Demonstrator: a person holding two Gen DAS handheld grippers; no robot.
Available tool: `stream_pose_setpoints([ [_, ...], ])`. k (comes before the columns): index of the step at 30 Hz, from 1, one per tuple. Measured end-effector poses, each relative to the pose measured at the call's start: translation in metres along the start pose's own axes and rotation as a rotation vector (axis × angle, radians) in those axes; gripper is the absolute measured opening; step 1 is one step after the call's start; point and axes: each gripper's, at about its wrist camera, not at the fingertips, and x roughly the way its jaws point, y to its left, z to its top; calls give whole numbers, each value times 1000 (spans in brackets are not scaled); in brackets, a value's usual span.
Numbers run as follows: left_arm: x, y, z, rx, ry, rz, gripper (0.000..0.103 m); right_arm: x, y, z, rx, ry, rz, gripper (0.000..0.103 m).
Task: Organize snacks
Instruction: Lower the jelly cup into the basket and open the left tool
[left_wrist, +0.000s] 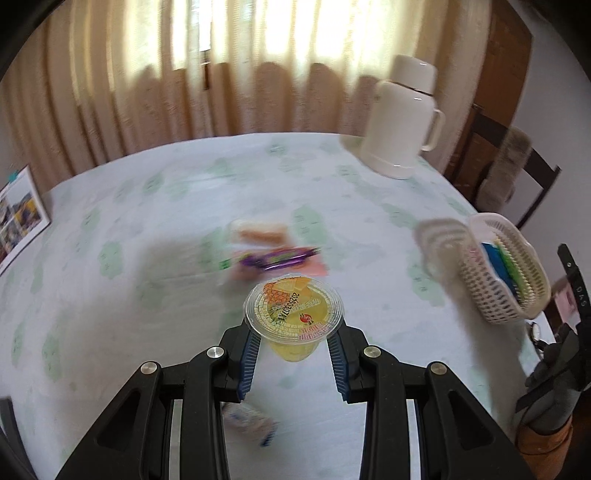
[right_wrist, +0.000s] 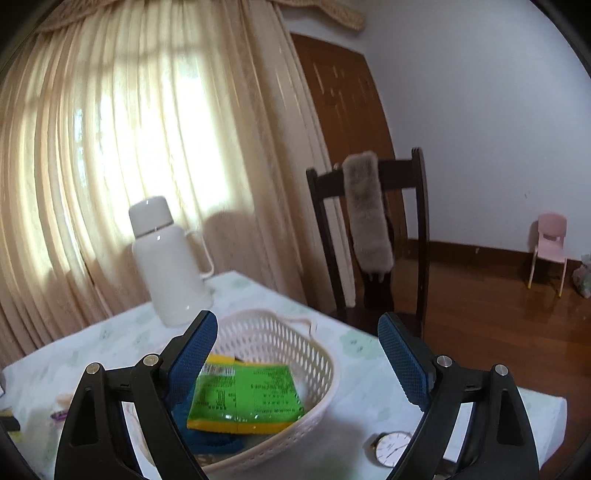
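Note:
My left gripper (left_wrist: 294, 356) is shut on a clear cup of yellow fruit jelly (left_wrist: 294, 314) and holds it above the table. Beyond it lie a purple wrapped snack (left_wrist: 275, 257), a pale wrapped pastry (left_wrist: 258, 233) and a pink packet (left_wrist: 317, 266). A white-and-blue packet (left_wrist: 249, 421) lies under the gripper. The white lattice basket (left_wrist: 491, 291) stands at the right with blue and green packets inside. My right gripper (right_wrist: 295, 350) is open and empty just above that basket (right_wrist: 317, 354), which holds a green packet (right_wrist: 245, 397) and a blue one (right_wrist: 207, 441).
A white thermos jug (left_wrist: 402, 122) stands at the far right of the table, also in the right wrist view (right_wrist: 168, 262). A wristwatch (right_wrist: 391, 448) lies beside the basket near the table edge. A dark chair (right_wrist: 373, 236) stands past the edge. A photo booklet (left_wrist: 18, 218) lies at the left.

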Motion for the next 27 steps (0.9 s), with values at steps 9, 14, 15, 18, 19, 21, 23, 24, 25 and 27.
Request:
stream_pose_setpoints([
  [9, 5, -74, 32, 98, -19, -106, 31, 3, -14, -3, 94, 11, 10, 89],
  [14, 18, -125, 47, 175, -18, -145, 31, 1, -20, -3, 135, -4, 20, 89],
  [15, 24, -138, 50, 194, -8, -158, 31, 1, -21, -3, 141, -1, 22, 89],
  [18, 36, -165, 54, 234, 17, -191, 31, 5, -23, -4, 152, 17, 30, 89],
  [19, 40, -174, 55, 245, 25, -199, 31, 6, -23, -4, 156, 22, 31, 89],
  [21, 48, -189, 57, 259, 38, -221, 31, 6, -25, -5, 166, 26, 32, 89],
  [23, 52, -198, 60, 258, 46, -249, 33, 7, -27, -5, 175, 27, 33, 89],
  [24, 58, -205, 65, 253, 57, -282, 42, 7, -28, -5, 180, 28, 33, 89],
  [25, 61, -209, 69, 251, 63, -299, 49, 8, -28, -5, 182, 27, 30, 89],
  [27, 66, -214, 77, 241, 59, -301, 60, 8, -29, -5, 185, 23, 23, 89],
])
